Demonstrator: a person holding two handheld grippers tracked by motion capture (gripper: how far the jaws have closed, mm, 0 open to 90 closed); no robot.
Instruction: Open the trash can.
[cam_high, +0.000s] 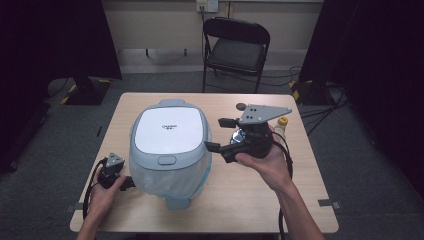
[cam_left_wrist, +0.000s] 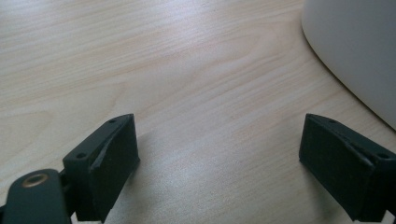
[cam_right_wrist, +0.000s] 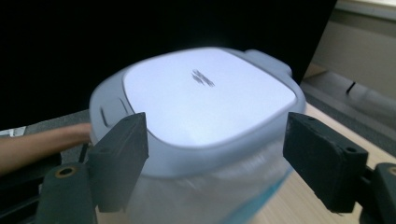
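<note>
- Lidded bin (cam_high: 170, 150) stands mid-counter (cam_high: 250, 200), toward the left edge.
- Left hand-held gripper (cam_high: 129, 183) open, low beside the bin's base.
- Right hand-held gripper (cam_high: 216, 135) open, empty, raised beside the lid.

High view looks down; both tongs views sit close, sharing the bin (cam_high: 170, 150) with it.

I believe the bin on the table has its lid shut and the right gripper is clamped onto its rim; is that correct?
Not quite. The bin does have its lid shut, but the right gripper is open and held up beside it, clamped on nothing. The right gripper view shows both pads spread apart in the air, short of the bin.
</note>
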